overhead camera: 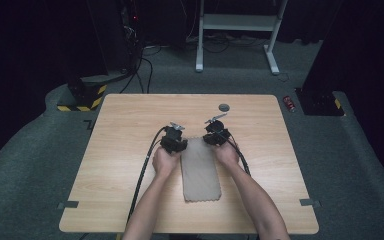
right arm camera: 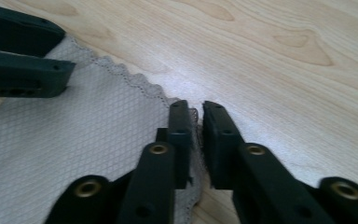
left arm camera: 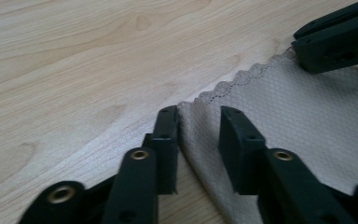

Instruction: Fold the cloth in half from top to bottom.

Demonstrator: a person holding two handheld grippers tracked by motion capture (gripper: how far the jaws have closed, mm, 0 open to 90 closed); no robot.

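A beige cloth (overhead camera: 200, 170) with scalloped ends lies flat on the wooden table (overhead camera: 130, 125), long side running away from the person. My left gripper (overhead camera: 181, 145) is at its far left corner. In the left gripper view the left gripper (left arm camera: 198, 112) straddles that corner of the cloth (left arm camera: 298, 112), which lies flat in the gap between the jaws. My right gripper (overhead camera: 214, 140) is at the far right corner. In the right gripper view the right gripper (right arm camera: 196, 106) has its jaws nearly together, pinching the edge of the cloth (right arm camera: 74, 126).
A small grey disc (overhead camera: 224, 107) sits on the table beyond the grippers. A red can (overhead camera: 290, 103) lies on the carpet off the far right corner. A white desk frame (overhead camera: 237, 30) and a yellow-black striped base (overhead camera: 82, 100) stand behind the table.
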